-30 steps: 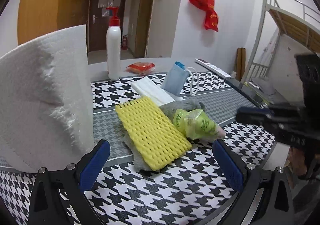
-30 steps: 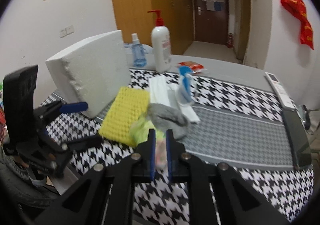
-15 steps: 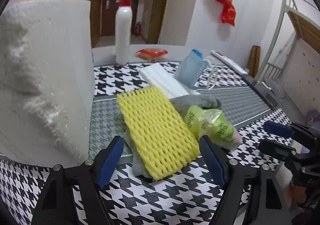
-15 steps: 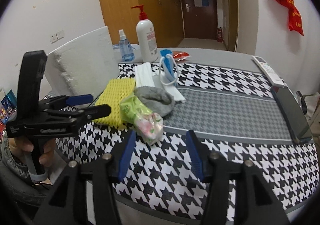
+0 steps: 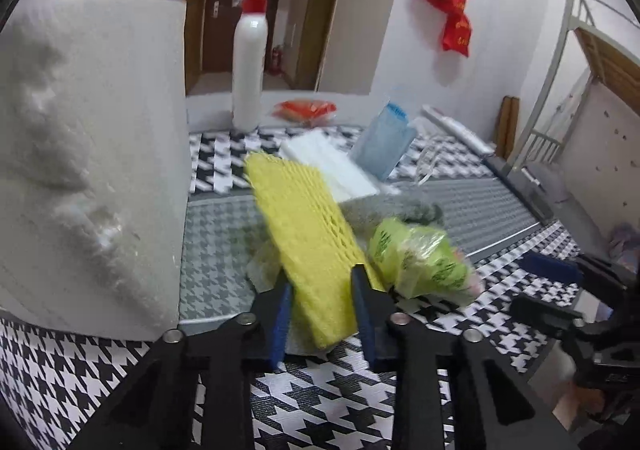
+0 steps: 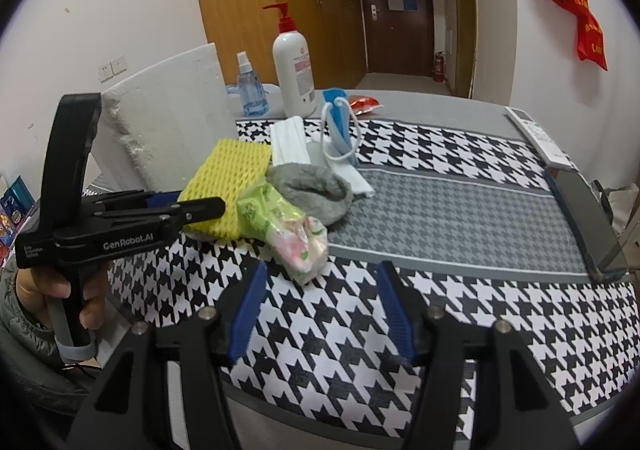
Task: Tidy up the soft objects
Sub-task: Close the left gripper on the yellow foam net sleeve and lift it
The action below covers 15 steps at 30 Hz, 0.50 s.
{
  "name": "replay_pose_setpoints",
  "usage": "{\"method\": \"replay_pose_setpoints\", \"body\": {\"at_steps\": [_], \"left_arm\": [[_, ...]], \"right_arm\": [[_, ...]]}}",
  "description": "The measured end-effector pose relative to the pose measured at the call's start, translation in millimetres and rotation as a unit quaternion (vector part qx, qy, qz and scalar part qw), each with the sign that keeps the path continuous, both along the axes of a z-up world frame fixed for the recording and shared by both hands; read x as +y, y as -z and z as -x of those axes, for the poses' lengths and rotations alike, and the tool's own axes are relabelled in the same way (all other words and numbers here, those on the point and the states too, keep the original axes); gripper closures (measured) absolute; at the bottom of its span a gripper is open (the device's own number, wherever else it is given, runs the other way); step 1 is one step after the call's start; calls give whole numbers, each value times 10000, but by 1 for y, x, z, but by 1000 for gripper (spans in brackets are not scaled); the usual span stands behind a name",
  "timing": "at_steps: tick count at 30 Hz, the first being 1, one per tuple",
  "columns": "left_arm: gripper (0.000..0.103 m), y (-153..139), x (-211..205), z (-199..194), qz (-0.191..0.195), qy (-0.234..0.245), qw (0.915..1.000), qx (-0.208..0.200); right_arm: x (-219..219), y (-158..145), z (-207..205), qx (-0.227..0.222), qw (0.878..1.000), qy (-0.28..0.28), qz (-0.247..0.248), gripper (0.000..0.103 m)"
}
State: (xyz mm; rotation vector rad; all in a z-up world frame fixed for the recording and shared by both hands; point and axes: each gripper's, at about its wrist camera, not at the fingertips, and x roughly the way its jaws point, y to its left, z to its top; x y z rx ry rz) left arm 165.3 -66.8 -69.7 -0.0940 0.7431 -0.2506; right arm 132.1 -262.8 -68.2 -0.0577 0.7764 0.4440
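Note:
A yellow foam net (image 5: pixel 308 234) lies on the houndstooth table with a green plastic packet (image 5: pixel 420 262), a grey cloth (image 5: pixel 384 209), white masks (image 5: pixel 328 161) and a blue mask (image 5: pixel 384 141). My left gripper (image 5: pixel 322 314) is shut on the near end of the yellow foam net, which tilts up. In the right wrist view the left gripper (image 6: pixel 192 209) meets the yellow net (image 6: pixel 228 177). My right gripper (image 6: pixel 320 310) is open and empty, just short of the green packet (image 6: pixel 280 230).
A big white foam block (image 5: pixel 88 169) stands at the left. A white pump bottle (image 5: pixel 248 61), a small spray bottle (image 6: pixel 250 89) and a red packet (image 5: pixel 304 107) stand at the back. A remote (image 6: pixel 536 133) and a dark phone (image 6: pixel 580 217) lie at the right edge.
My left gripper moved forward and closed on the near end of the yellow foam net, lifting it a little. My right gripper opened and drew back from the green packet.

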Motion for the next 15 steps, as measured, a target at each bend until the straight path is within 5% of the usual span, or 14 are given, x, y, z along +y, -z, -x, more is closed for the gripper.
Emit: {"method": "replay_pose_setpoints", "body": {"at_steps": [5, 8, 15], "left_arm": [[91, -12, 3, 7, 66, 178, 9993, -316], [91, -3, 0, -1, 104, 365, 9993, -10], [91, -2, -10, 4, -65, 515, 9985, -173]], "right_arm": [[5, 3, -7, 102, 9999, -22, 14, 38], [12, 5, -10, 130, 9998, -62, 102, 38], [18, 6, -14, 182, 9997, -99, 96, 38]]}}
